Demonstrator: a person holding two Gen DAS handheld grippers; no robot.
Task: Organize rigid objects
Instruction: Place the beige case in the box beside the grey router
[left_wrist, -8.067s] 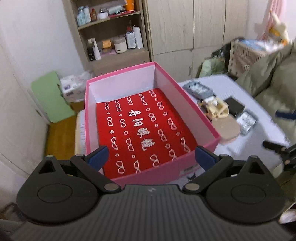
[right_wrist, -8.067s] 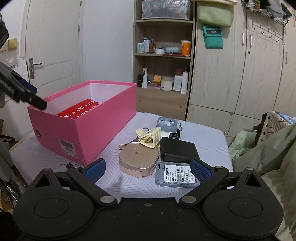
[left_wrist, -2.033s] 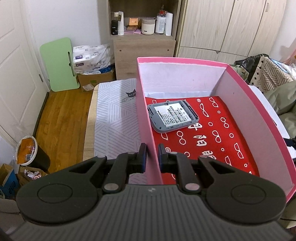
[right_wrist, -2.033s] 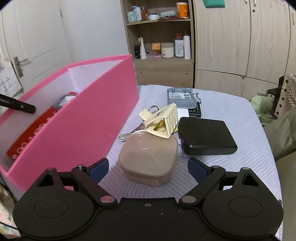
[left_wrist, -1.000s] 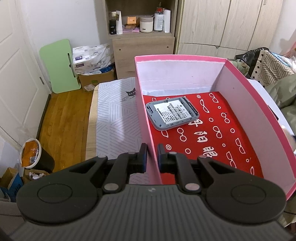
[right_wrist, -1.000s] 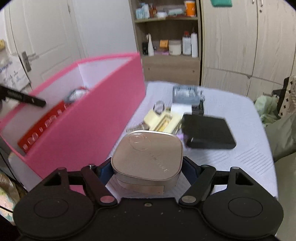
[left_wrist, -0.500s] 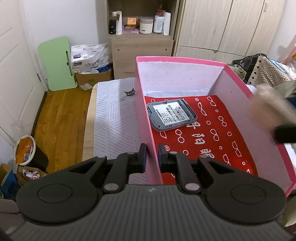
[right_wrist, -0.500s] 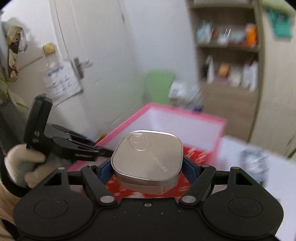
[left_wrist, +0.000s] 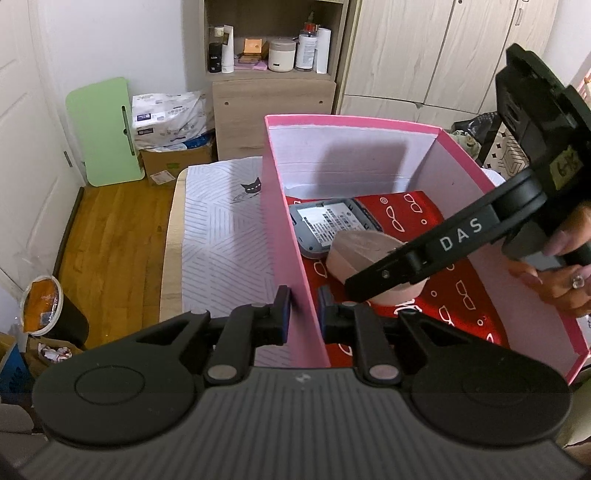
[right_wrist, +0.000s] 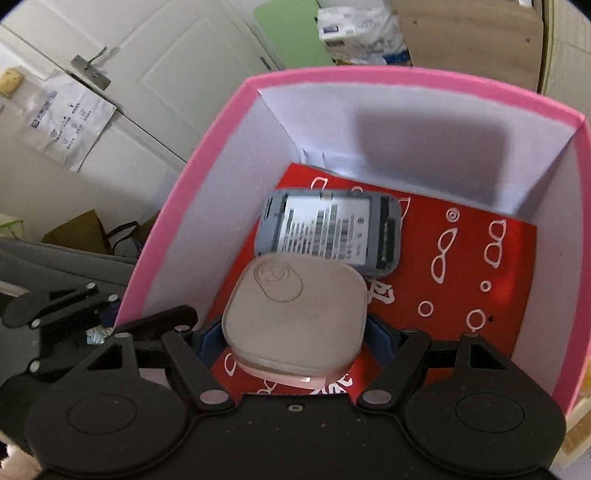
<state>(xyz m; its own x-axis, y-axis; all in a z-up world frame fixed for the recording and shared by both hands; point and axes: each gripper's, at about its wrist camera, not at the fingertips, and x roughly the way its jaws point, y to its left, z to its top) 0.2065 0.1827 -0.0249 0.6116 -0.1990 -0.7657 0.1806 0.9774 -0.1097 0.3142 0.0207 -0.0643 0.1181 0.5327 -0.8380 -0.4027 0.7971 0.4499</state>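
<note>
A pink box (left_wrist: 280, 206) with a red patterned lining (right_wrist: 461, 295) stands on the table. My left gripper (left_wrist: 303, 314) straddles its near left wall; the pads still touch the wall while the jaws are opening slightly. My right gripper (right_wrist: 293, 334) is shut on a beige rounded case (right_wrist: 295, 314) and holds it low inside the box, just over the lining. The case (left_wrist: 362, 247) overlaps the near edge of a grey device (right_wrist: 328, 229) that lies label up at the back left. In the left wrist view one right finger (left_wrist: 406, 266) crosses in front of the case.
A person's hand (left_wrist: 554, 273) grips the right gripper's handle above the box's right wall. Left of the box lies striped tablecloth (left_wrist: 221, 240), then wooden floor with a bin (left_wrist: 48, 310) and a green board (left_wrist: 103, 133). A shelf cabinet (left_wrist: 273, 110) stands behind.
My right gripper carried the beige case from the table over the pink wall and down into the box, tipping downward. The left gripper stayed on the wall; its jaws stand a touch wider.
</note>
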